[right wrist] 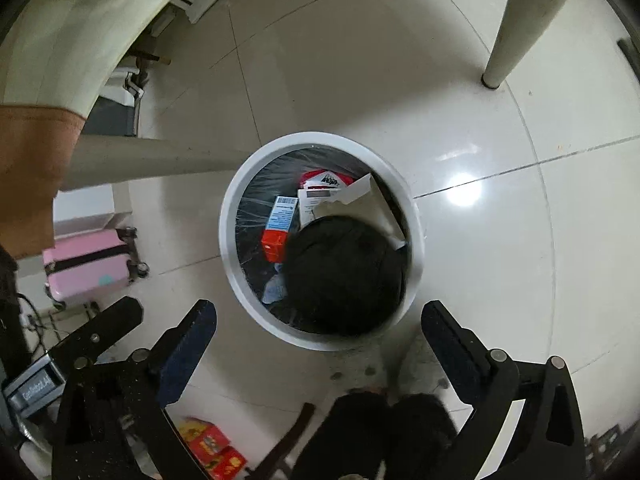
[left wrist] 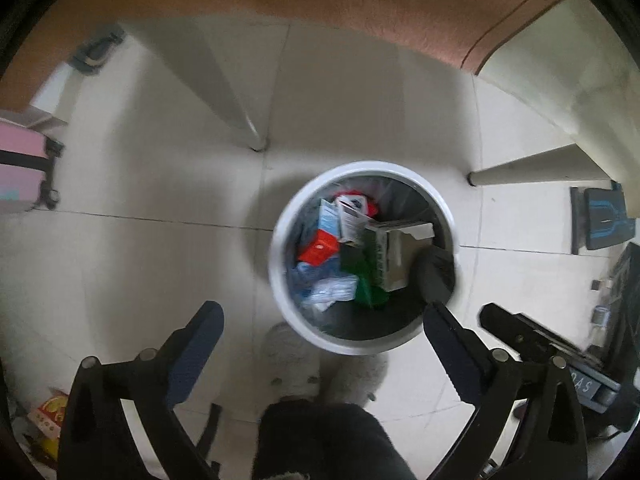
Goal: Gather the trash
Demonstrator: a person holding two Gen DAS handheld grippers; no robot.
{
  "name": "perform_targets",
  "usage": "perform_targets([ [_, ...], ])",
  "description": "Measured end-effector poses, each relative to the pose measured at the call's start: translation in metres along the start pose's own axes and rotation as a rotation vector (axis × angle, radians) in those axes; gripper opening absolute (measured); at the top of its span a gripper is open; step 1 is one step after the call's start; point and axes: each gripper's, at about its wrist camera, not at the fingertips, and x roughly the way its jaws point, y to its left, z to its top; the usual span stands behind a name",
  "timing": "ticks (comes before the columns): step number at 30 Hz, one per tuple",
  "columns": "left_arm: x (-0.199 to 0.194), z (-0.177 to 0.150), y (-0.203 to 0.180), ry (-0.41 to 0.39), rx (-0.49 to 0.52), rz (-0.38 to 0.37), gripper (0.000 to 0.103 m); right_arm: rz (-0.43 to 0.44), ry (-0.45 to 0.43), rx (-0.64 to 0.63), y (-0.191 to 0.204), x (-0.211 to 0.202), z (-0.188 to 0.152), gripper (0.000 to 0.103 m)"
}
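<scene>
A white round trash bin [left wrist: 277, 268] [right wrist: 229, 240] with a dark liner stands on the tiled floor right below both grippers. Inside lie a red box [left wrist: 318, 252] [right wrist: 274, 246], a blue-and-white box [left wrist: 329, 216] [right wrist: 282, 212], a green box [left wrist: 368, 280], a white carton [left wrist: 400, 248] and a black rounded bundle [right wrist: 344, 276]. My left gripper [left wrist: 324, 336] hangs over the bin's near rim, open, nothing between its fingers. My right gripper [right wrist: 320, 332] is beside it, also open and empty, above the near rim.
Cream table legs [left wrist: 224, 92] [right wrist: 520, 20] stand beyond the bin. A pink suitcase [left wrist: 20, 168] [right wrist: 84, 268] sits to the left. A red-and-yellow box [left wrist: 50, 412] [right wrist: 208, 444] lies on the floor nearby. The person's fluffy slippers [left wrist: 288, 360] touch the bin's near side.
</scene>
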Motion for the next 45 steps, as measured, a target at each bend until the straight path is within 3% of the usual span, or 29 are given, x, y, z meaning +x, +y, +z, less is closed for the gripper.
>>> perform_targets([
  [4,-0.04,-0.017,0.01,-0.03,0.008,0.082,0.102,-0.062,-0.023,-0.04,0.013,-0.035,0.007,0.103],
  [9,-0.101,-0.04,0.01,-0.052,0.007,0.108,0.102,-0.17,-0.063,-0.136,0.046,-0.105,-0.017,0.103],
  [12,-0.144,-0.054,0.005,-0.06,0.016,0.093,0.102,-0.181,-0.077,-0.159,0.061,-0.156,-0.036,0.103],
  [19,-0.261,-0.093,-0.012,-0.093,0.063,0.011,0.102,-0.146,-0.143,-0.185,0.094,-0.3,-0.084,0.103],
  [28,-0.407,-0.14,-0.025,-0.185,0.117,-0.159,0.102,-0.05,-0.191,-0.229,0.13,-0.46,-0.156,0.103],
  [35,-0.466,-0.166,-0.031,-0.245,0.14,-0.253,0.102,0.007,-0.239,-0.265,0.149,-0.543,-0.204,0.103],
  [45,-0.507,-0.194,-0.037,-0.301,0.152,-0.309,0.102,0.047,-0.279,-0.302,0.167,-0.603,-0.241,0.103],
])
